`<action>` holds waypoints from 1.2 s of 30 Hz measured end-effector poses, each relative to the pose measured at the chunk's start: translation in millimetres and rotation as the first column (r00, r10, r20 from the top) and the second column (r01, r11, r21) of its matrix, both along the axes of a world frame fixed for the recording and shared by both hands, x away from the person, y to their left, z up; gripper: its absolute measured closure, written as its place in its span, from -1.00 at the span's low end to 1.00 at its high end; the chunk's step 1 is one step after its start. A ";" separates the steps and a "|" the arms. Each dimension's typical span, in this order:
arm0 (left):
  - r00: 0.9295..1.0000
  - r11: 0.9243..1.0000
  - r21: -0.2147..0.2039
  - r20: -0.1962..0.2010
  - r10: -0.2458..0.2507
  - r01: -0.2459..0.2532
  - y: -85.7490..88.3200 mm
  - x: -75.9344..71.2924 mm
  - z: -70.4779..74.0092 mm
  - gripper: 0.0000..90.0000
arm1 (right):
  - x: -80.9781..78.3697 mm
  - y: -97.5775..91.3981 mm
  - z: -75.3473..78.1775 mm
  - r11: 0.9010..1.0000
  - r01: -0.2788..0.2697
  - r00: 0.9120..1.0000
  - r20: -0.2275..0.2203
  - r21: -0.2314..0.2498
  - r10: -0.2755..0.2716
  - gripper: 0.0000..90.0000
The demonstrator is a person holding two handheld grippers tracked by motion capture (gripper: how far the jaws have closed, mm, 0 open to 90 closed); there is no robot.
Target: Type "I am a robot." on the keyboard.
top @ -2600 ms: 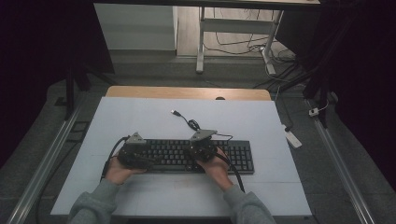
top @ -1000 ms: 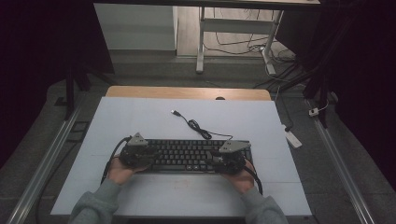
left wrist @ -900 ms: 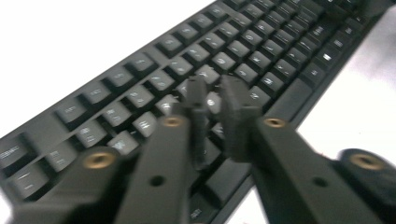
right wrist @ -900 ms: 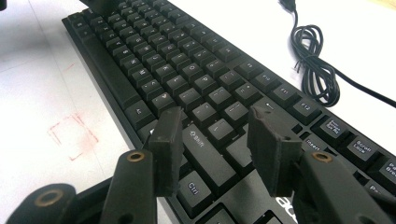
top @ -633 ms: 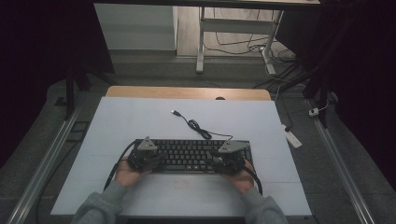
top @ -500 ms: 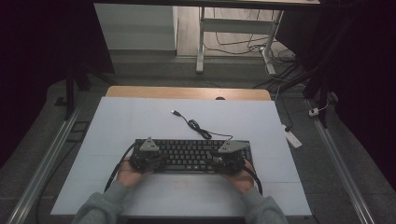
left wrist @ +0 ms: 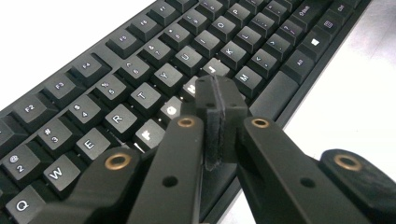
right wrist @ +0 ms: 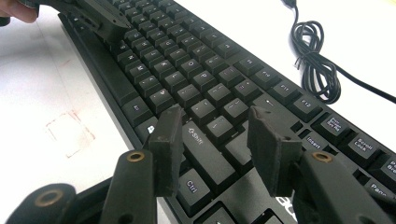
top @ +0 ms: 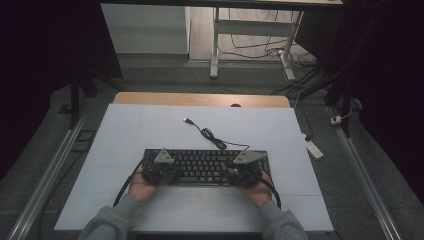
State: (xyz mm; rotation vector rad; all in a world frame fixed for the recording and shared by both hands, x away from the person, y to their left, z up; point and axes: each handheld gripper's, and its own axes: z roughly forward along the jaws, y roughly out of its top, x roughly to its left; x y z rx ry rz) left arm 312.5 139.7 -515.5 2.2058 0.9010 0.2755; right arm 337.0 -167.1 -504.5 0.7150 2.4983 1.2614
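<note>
- It looks like a lab or recording room, dim and dark at both sides, not a home.
- A desk (top: 150, 125) with a plain white top stands on grey carpet (top: 345, 170), flanked by metal rails (top: 47, 175) that run along the floor.
- Loose cables (top: 260, 47) lie tangled on the floor behind, beside the metal leg of another table (top: 216, 45).
- A white power strip (top: 314, 148) lies on the carpet just right of the desk.
- On the desk sits a black keyboard (top: 205, 165) with its coiled cord (top: 212, 136).

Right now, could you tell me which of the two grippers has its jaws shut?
The left gripper: its pads meet over the keyboard, with nothing between. The right gripper stands open.
</note>
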 end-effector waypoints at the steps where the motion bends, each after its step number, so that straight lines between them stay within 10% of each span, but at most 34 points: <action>1: 1.000 1.000 0.000 -0.001 -0.001 0.001 -0.5 0.1 -0.4 0.96 | 0.0 0.0 0.0 1.000 0.000 1.000 0.000 0.000 0.000 0.24; 26: 1.000 1.000 0.019 -0.011 0.011 -0.010 -3.3 2.3 -6.6 0.97 | 0.1 -0.4 0.1 1.000 0.004 1.000 0.003 -0.002 -0.004 0.24; 36: 0.999 0.997 -0.067 0.018 0.036 -0.035 11.9 -0.2 8.0 0.86 | 0.6 -1.0 0.1 1.000 0.006 1.000 0.006 0.002 -0.006 0.24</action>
